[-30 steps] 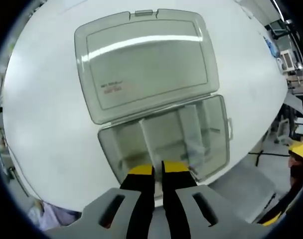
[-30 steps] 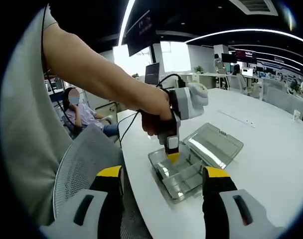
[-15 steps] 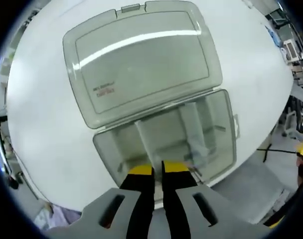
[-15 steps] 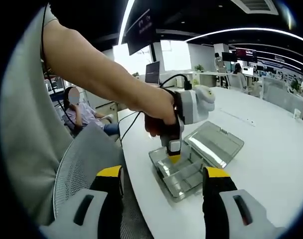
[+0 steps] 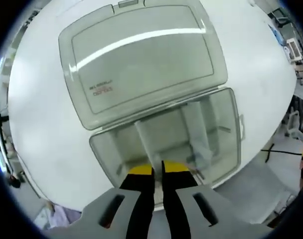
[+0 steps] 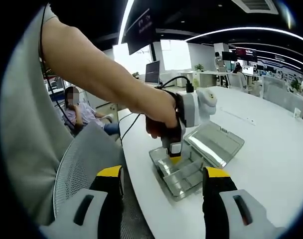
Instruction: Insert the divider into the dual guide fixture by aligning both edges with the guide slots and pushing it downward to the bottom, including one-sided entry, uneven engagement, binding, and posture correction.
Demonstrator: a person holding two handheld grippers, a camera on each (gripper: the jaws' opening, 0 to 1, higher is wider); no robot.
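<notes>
Jaws of the left gripper (image 5: pixel 157 169) stand nearly together in the left gripper view, pinching the top edge of a thin clear divider (image 5: pixel 145 148). That divider stands inside the clear plastic box (image 5: pixel 226 134), near the box's near wall. The box's lid (image 5: pixel 141 59) lies flat open behind it on the white desk (image 5: pixel 37 129).

Right gripper view: the right gripper (image 6: pixel 164 181) has its yellow-tipped jaws spread wide and holds nothing, well short of the box (image 6: pixel 179 174). A hand (image 6: pixel 159 122) holds the left gripper (image 6: pixel 174 158) straight down into the box. A mesh chair (image 6: pixel 84 164) sits just beside the desk (image 6: pixel 271 164).
</notes>
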